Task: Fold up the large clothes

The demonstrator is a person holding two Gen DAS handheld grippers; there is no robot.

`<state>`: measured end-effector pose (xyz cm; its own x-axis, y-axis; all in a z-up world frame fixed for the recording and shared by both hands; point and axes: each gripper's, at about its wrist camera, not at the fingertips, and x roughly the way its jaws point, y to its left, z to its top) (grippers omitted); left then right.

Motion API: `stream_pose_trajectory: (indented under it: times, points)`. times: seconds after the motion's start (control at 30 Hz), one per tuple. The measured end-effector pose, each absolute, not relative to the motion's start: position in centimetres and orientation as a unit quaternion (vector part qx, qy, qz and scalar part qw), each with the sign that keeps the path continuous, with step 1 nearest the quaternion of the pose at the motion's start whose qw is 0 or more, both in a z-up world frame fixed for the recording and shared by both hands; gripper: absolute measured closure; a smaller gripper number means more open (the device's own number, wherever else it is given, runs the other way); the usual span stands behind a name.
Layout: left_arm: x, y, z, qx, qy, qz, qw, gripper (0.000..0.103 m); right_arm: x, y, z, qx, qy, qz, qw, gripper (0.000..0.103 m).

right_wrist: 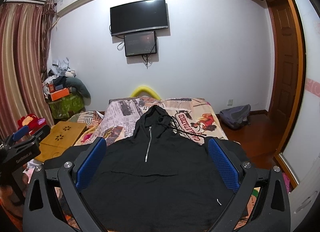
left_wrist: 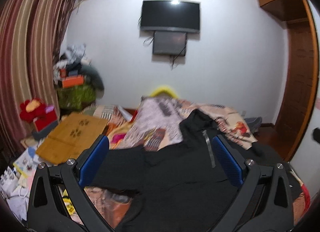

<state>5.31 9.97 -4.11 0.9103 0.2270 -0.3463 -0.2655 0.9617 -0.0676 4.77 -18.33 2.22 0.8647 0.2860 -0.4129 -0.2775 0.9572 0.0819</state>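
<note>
A black hoodie (right_wrist: 152, 174) with a silver half zip lies face up on the patterned bedspread (right_wrist: 192, 112), hood toward the far wall. It also shows in the left wrist view (left_wrist: 170, 174), where the picture is blurred. My right gripper (right_wrist: 157, 144) is open above the hoodie's lower body, its blue pads (right_wrist: 224, 166) wide apart and empty. My left gripper (left_wrist: 160, 144) is open over the hoodie's left side, near its left sleeve. The left gripper also appears at the left edge of the right wrist view (right_wrist: 26, 138).
A bamboo lap table (right_wrist: 62, 134) lies on the bed's left side, with red toys (right_wrist: 30, 121) and a cluttered green box (right_wrist: 66, 102) beyond. A grey backpack (right_wrist: 236, 116) sits on the wooden floor at right. Papers (left_wrist: 18, 176) cover the left near side.
</note>
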Motion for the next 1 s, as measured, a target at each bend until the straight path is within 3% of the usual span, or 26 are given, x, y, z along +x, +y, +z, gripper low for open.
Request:
stream_pose_trajectory:
  times: [0.23, 0.57, 0.77, 0.93, 1.0]
  points:
    - [8.6, 20.7, -10.5, -0.172, 0.276, 0.153, 0.933, 0.0, 7.9, -16.3, 0.0, -0.023, 0.251, 0.152, 0.956, 0.002]
    - [8.6, 32.1, -19.3, -0.308, 0.352, 0.159, 0.869, 0.001, 13.5, -13.1, -3.9, -0.07, 0.323, 0.166, 0.929, 0.002]
    - [7.8, 36.2, -23.6, -0.396, 0.368, 0.155, 0.827, 0.018, 16.3, -10.8, -6.1, -0.1, 0.361, 0.18, 0.91, 0.002]
    - [8.0, 38.6, -27.1, -0.466, 0.373, 0.134, 0.791, 0.027, 18.3, -9.1, -8.9, -0.114, 0.41, 0.196, 0.884, 0.002]
    - [8.2, 39.4, -28.3, -0.492, 0.372, 0.131, 0.776, 0.037, 19.1, -8.7, -9.9, -0.113, 0.431, 0.199, 0.873, 0.003]
